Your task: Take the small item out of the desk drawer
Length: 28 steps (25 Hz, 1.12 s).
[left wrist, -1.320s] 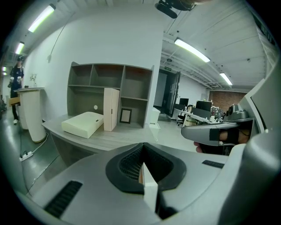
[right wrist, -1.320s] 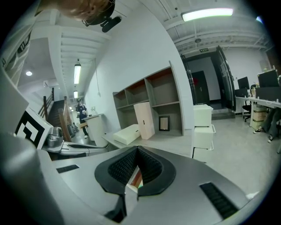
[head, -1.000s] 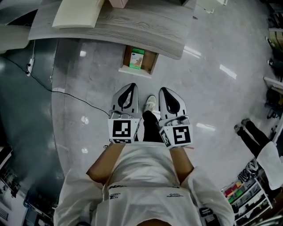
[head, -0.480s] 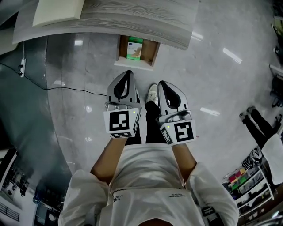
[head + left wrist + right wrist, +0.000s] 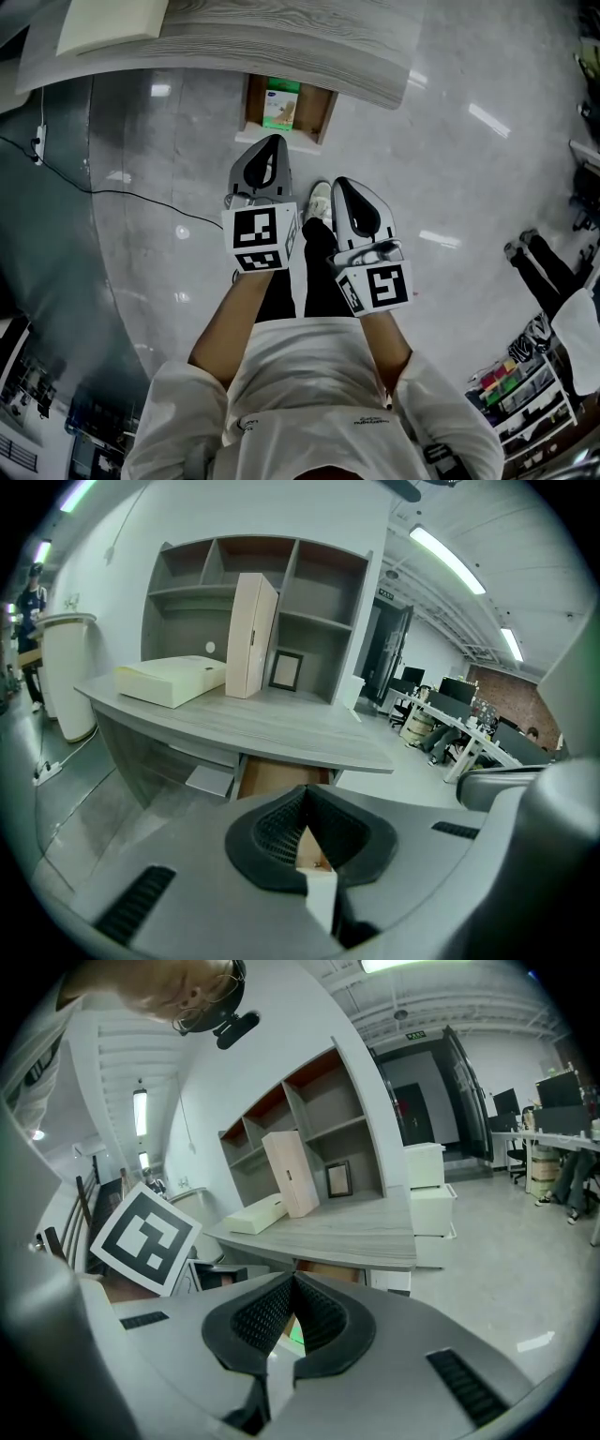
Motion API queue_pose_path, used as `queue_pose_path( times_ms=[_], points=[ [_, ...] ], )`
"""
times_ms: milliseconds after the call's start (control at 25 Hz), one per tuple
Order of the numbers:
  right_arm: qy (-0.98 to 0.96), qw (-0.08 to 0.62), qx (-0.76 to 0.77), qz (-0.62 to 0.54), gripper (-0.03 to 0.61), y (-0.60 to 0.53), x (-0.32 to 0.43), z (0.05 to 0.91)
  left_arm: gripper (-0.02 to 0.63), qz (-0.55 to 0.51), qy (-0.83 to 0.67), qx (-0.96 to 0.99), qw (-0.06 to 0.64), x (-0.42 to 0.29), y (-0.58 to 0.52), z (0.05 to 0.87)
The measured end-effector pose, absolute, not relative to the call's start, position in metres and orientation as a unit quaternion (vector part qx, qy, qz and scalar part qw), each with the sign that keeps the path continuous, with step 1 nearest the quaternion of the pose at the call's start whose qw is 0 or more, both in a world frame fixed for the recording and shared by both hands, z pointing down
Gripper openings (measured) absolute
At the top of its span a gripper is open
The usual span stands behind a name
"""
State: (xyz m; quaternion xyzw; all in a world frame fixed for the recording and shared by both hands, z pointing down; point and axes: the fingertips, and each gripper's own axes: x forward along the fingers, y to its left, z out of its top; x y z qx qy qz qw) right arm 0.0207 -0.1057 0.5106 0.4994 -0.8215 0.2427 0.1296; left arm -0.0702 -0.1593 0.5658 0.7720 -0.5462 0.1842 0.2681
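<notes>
Head view: drawer (image 5: 320,114) juts beyond desk (image 5: 281,42) edge.

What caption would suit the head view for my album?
Left tongs and right tongs, both shut, facing an open brown wooden drawer holding a small green-and-white box.

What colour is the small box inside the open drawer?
The box is green and white; head view shows it best.

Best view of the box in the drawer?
Head view: looks straight down on the green-and-white box in the open drawer. Right gripper view: a green sliver past its jaws. Left gripper view: drawer only.
</notes>
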Motion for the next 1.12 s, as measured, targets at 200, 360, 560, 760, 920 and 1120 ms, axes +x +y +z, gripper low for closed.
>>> queue_pose_path(
  times_ms=[200, 360, 560, 760, 920, 1120],
  points=[
    [-0.820, 0.128, 0.502, 0.244, 0.028, -0.101, 0.023, 0.515, 0.016, 0.192, -0.547, 0.764, 0.283, -0.069, -0.167, 0.585],
    [-0.819, 0.128, 0.502, 0.245, 0.028, -0.098, 0.023, 0.517, 0.017, 0.198, -0.552, 0.757, 0.287, -0.075, -0.173, 0.597],
    [-0.818, 0.128, 0.503, 0.247, 0.028, -0.092, 0.024, 0.522, 0.017, 0.201, -0.556, 0.751, 0.294, -0.076, -0.176, 0.612],
    [-0.816, 0.131, 0.504, 0.250, 0.028, -0.086, 0.025, 0.527, 0.018, 0.207, -0.549, 0.751, 0.303, -0.072, -0.181, 0.622],
    [-0.816, 0.132, 0.504, 0.250, 0.028, -0.081, 0.025, 0.528, 0.084, 0.222, -0.535, 0.756, 0.304, -0.067, -0.186, 0.634],
    [-0.817, 0.135, 0.502, 0.251, 0.028, -0.078, 0.024, 0.529, 0.131, 0.242, -0.527, 0.757, 0.300, -0.065, -0.195, 0.651]
  ],
)
